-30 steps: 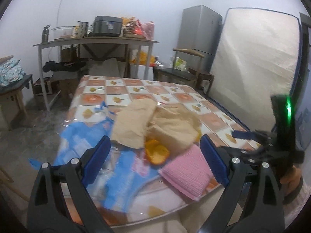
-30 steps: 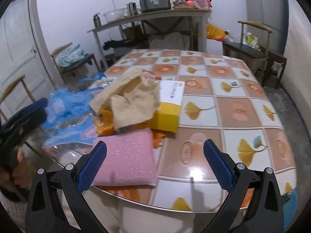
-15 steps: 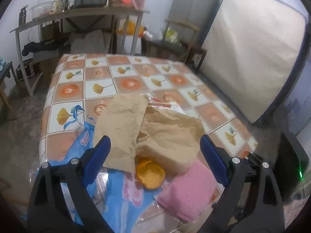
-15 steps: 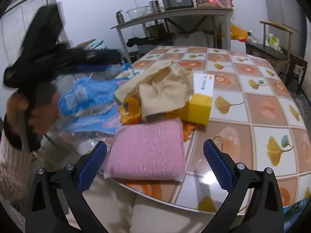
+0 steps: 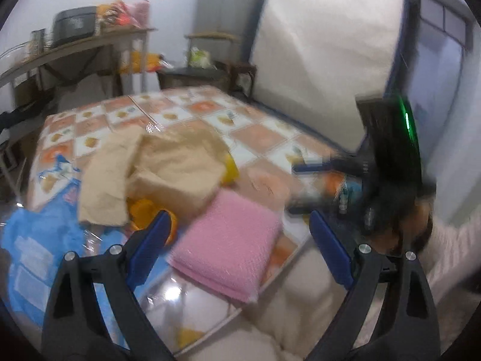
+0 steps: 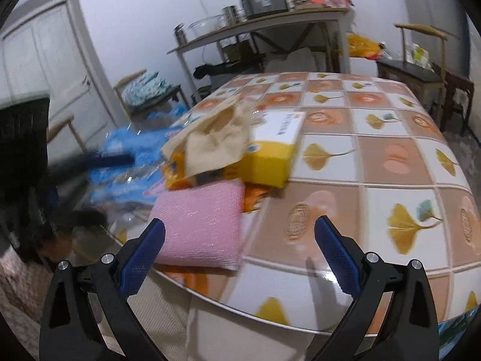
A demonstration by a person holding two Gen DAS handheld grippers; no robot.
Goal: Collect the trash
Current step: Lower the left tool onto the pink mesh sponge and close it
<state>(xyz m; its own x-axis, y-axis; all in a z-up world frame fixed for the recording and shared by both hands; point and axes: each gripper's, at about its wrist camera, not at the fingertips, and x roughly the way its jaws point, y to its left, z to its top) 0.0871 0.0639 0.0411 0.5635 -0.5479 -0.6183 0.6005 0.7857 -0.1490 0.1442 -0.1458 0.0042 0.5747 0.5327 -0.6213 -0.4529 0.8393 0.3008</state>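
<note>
Both tongs are spread wide and empty. The left gripper hovers at the near table edge with the pink pad lying directly between its fingers. The right gripper has the pink pad ahead-left. Beyond lie crumpled brown paper and a yellow box. Compared with half a second ago, both views have swung rightward and blurred

No legible text. Yellow box: dark printed characters on its white top face, too blurred to read. Blue plastic bags: white label patches, unreadable.
</note>
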